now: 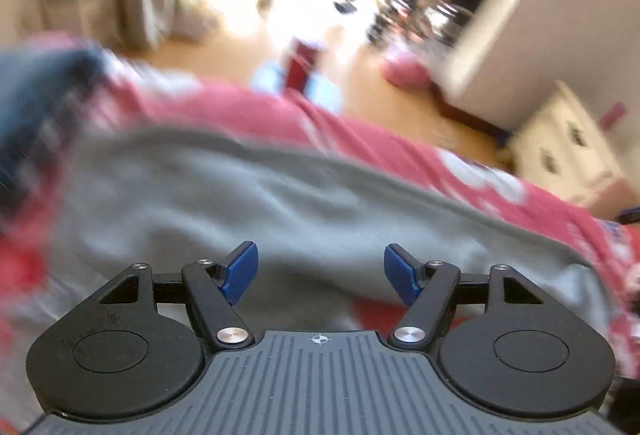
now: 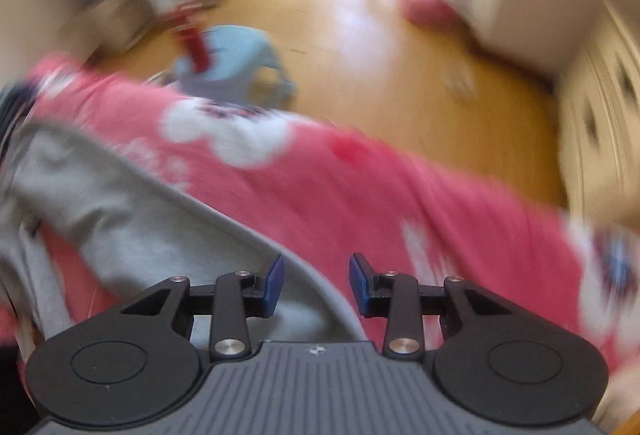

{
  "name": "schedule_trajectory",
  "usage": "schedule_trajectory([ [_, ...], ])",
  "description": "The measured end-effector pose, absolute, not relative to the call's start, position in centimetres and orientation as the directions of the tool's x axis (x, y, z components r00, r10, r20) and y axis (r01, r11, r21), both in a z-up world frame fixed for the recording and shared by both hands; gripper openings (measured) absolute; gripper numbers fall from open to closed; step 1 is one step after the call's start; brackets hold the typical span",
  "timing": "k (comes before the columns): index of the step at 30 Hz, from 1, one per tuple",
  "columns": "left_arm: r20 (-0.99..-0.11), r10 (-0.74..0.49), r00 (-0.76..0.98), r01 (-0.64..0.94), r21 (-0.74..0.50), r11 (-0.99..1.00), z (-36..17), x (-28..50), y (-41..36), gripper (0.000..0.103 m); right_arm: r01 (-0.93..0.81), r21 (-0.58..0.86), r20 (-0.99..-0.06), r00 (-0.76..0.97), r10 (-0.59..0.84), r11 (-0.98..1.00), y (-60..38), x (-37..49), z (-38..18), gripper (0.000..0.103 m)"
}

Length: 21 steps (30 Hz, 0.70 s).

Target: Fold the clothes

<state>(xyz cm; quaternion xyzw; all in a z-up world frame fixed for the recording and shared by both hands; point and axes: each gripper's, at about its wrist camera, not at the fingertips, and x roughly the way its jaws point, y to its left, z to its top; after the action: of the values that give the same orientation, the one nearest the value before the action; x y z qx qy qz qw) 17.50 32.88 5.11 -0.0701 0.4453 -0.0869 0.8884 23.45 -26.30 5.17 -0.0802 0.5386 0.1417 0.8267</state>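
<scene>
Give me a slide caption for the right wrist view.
Open right tool above grey garment's edge on pink patterned bedcover.

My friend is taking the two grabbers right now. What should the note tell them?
Left gripper: open, empty, above the grey garment.
Right gripper: open, the grey garment's edge shows between its pads, not pinched.
The garment lies on the pink patterned cover.
Done: the pictures are too blurred to show any finished fold.
Left: grip the garment and fold it.
</scene>
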Motion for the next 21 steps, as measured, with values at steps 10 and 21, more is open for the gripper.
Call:
schedule_trajectory([
  [10, -0.704, 0.259, 0.661, -0.218, 0.151, 0.964, -0.2, 22.7, 38.0, 0.079, -0.805, -0.004, -0.808, 0.353, 0.472, 0.594, -1.6, 30.5, -0.1, 0.045],
  [21, -0.775, 0.241, 0.585, -0.357, 0.022, 0.934, -3.8, 26.1, 45.6, 0.078, -0.767, 0.182, -0.831, 0.215, 0.514, 0.615, 6.1, 35.0, -8.6, 0.036],
])
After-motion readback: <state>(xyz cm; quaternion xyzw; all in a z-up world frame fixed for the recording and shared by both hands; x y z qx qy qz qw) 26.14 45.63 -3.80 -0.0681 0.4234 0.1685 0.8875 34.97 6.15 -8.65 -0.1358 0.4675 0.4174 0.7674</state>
